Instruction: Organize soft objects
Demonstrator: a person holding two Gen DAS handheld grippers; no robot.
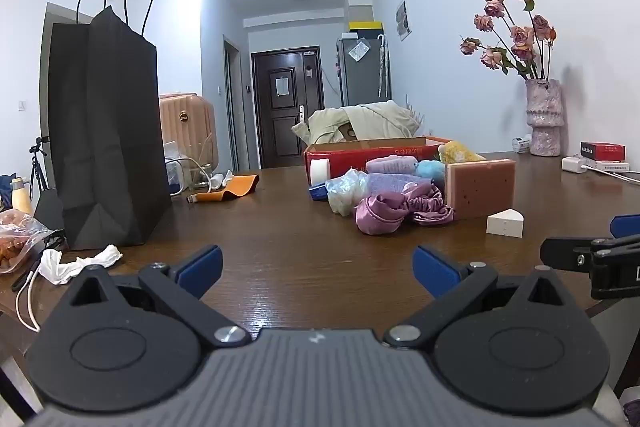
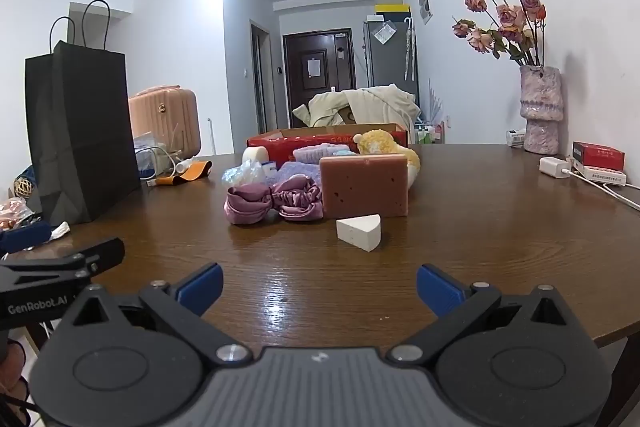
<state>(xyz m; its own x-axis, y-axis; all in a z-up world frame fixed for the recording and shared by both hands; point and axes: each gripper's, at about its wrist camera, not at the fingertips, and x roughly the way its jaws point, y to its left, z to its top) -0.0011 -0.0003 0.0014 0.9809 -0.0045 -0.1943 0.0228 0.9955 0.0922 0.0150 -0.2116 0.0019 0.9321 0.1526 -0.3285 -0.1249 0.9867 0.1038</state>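
- The table (image 2: 460,227) carries everything; a wide stretch of bare wood lies between both grippers and the pile, so the approach looks free, and its near edge shows just under the tools.
- The black bag (image 1: 104,131) stands upright on the left, well apart from the pile and out of the reach path.
- The red box (image 2: 316,138), open-topped, sits behind the pile, touching it; it is probably where the soft things go.
- The pile of soft things is straight ahead of the jaws, mid-table: the brown sponge (image 2: 364,185) stands on its long edge, broad face toward the cameras, with the purple scrunchie (image 2: 276,203) touching its left side.
- The white wedge (image 2: 359,231) lies alone in front of the sponge, nearest of all, long axis running across the view.
- The right gripper (image 2: 319,289) is nearer the wedge, which sits slightly right of its centre line; jaws spread fully, empty.
- The left gripper (image 1: 318,269) sits left of it, likewise released and empty; the scrunchie lies ahead and slightly right.
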